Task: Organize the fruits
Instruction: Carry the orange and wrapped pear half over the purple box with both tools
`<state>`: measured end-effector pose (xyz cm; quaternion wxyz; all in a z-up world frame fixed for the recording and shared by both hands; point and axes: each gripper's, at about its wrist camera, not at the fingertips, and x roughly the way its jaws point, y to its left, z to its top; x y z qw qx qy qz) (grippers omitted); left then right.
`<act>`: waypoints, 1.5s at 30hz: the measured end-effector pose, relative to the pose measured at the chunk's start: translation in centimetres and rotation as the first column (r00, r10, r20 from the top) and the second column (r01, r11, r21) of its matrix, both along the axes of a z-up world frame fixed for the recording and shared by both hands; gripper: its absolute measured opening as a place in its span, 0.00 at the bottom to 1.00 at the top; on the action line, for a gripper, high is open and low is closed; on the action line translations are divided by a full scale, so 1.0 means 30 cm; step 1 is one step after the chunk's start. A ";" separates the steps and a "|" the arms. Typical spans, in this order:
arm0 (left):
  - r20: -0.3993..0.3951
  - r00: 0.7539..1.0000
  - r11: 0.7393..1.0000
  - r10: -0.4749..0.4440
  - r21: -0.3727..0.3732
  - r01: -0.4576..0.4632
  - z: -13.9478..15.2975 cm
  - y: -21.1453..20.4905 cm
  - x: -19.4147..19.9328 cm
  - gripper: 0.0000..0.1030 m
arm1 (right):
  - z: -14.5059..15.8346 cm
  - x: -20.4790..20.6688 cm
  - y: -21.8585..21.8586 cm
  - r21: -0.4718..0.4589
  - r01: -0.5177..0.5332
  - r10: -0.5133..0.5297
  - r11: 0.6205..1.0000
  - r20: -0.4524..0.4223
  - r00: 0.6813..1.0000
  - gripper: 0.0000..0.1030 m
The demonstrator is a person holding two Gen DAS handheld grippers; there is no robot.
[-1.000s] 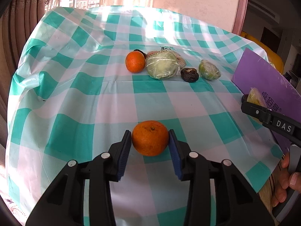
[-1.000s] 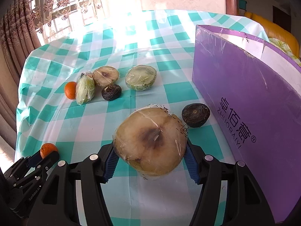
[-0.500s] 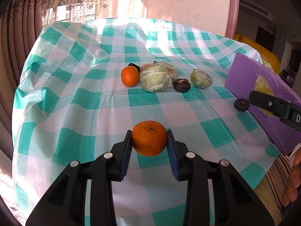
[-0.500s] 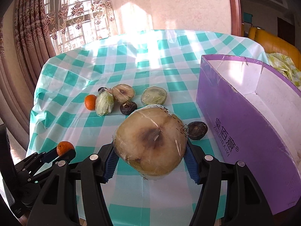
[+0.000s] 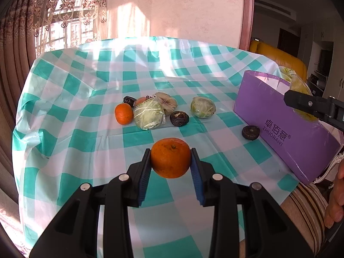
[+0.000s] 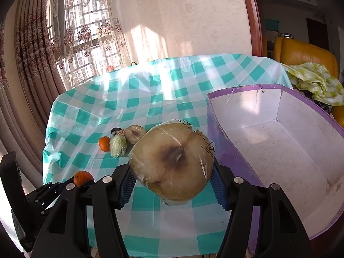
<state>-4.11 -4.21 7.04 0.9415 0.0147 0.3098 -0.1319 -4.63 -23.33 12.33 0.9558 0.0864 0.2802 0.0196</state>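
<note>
A mandarin orange [image 5: 170,157] is clamped between the blue pads of the left gripper [image 5: 170,165] and is held clear above the counter [image 5: 86,142], which is covered by a teal-and-white checked cloth. In the right wrist view, a plastic-wrapped cut fruit half [image 6: 173,161], pale with a dark bruised centre, is gripped between the pads of the right gripper [image 6: 172,185]; it is carried above the counter's near edge, just beside the long wall of an open purple box [image 6: 228,150]. The box's white interior is seen bare. From the left wrist view the same box [image 5: 279,116] is seen at the right side of the counter, with printed lettering on its wall, and the right gripper [image 5: 318,107] is seen above it with the wrapped fruit partly hidden behind it.

Further back on the counter a cluster is left: a second mandarin [image 5: 123,113], a wrapped green fruit half [image 5: 149,116] touching it, another wrapped brownish half [image 5: 166,103] behind, and a small dark item [image 5: 129,100] at the rear. A dark wrinkled fruit [image 5: 179,118] lies just beside the cluster, a wrapped greenish half [image 5: 203,107] is set apart to its right, and another dark fruit [image 5: 250,132] lies near the box's wall. Part of a person's hand [image 5: 336,193] is seen at the right edge.
</note>
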 end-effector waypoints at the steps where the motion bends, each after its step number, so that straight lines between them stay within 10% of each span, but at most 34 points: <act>1: 0.003 1.000 1.000 -0.006 0.000 0.006 0.009 -0.009 0.000 0.34 | 0.006 -0.004 -0.016 0.005 0.006 -0.006 1.000 0.002 1.000 0.59; 25: 0.091 0.972 0.975 -0.219 0.068 0.213 0.209 -0.392 0.021 0.34 | 0.029 -0.028 -0.417 0.073 0.184 -0.182 0.980 -0.025 0.983 0.59; 45: 0.019 0.887 0.874 -0.462 0.178 0.452 0.246 -0.859 0.117 0.34 | -0.030 0.054 -0.603 -0.016 0.181 -0.181 0.983 -0.165 0.970 0.59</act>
